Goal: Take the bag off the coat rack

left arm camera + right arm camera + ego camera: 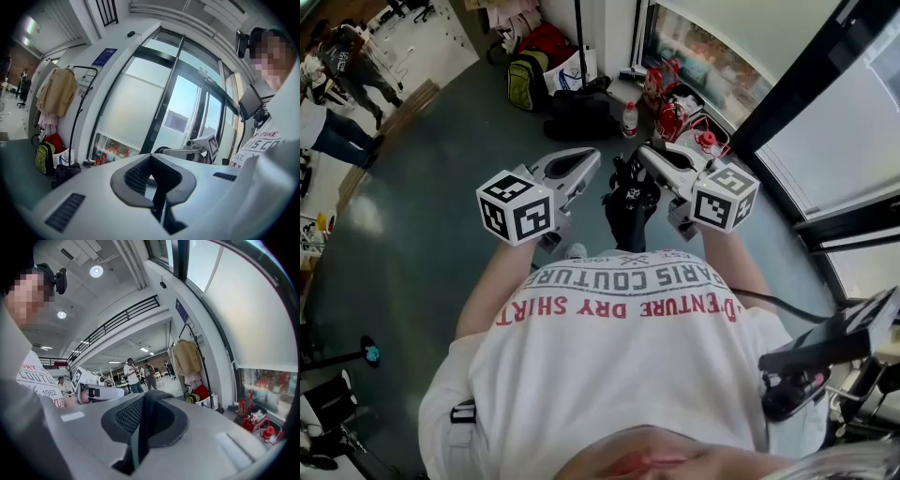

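Bag in hand: we see the black fabric bag hanging between the two grippers, just beyond the person's white cotton T-shirt with its red and grey lettering, above the smooth grey-green floor. The right gripper, a pale moulded shell rimmed in dark rubber with a mesh-textured pad, has its jaws pinched narrow on a flat dark strap of the bag, which rises edge-on out of the seam between them. The left gripper, of the same make, is likewise drawn to a thin slit with a dark band in it, and its tip meets the bag's top from the left. Each carries a marker cube of black-and-white squares at its near end. We find the bag soft and slumped, narrowing upward to its bunched straps, a small white label on its face. It hangs clear of the coat rack, a thin black pole with a curved top, far off beside the tall frosted window; a tan coat drapes from it, and a yellow-green backpack sits at its foot.
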`<state>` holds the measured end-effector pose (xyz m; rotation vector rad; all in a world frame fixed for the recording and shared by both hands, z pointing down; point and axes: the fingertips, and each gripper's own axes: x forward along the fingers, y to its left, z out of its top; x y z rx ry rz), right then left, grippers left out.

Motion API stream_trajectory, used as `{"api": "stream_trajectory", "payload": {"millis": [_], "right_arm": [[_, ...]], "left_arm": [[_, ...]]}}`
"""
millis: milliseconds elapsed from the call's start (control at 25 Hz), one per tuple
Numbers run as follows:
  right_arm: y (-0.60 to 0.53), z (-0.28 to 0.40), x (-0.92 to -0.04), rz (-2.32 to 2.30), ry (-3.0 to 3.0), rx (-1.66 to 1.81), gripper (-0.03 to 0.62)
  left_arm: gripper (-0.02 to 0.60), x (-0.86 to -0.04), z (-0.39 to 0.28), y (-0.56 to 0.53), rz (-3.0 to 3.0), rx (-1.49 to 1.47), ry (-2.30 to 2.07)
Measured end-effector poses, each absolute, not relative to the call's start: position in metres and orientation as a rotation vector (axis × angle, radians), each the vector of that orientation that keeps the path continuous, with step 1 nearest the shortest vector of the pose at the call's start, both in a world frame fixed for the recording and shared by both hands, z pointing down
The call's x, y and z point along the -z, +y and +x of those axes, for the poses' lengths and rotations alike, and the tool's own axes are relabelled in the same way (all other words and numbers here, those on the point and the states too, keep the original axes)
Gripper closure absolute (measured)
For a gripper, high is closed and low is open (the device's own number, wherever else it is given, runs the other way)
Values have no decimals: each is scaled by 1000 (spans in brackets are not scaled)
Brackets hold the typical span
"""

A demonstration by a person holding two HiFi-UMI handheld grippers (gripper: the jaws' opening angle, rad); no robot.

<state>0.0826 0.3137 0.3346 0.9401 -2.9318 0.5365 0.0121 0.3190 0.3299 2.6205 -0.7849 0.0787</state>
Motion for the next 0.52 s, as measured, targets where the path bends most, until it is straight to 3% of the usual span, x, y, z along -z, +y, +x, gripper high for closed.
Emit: {"api": "stream_trajectory", "payload": {"millis": [520], "right_arm": [[329, 77, -333, 910, -2931, -569, 580]], "left_arm": [[580, -326, 9, 330, 2607, -72, -785]]}}
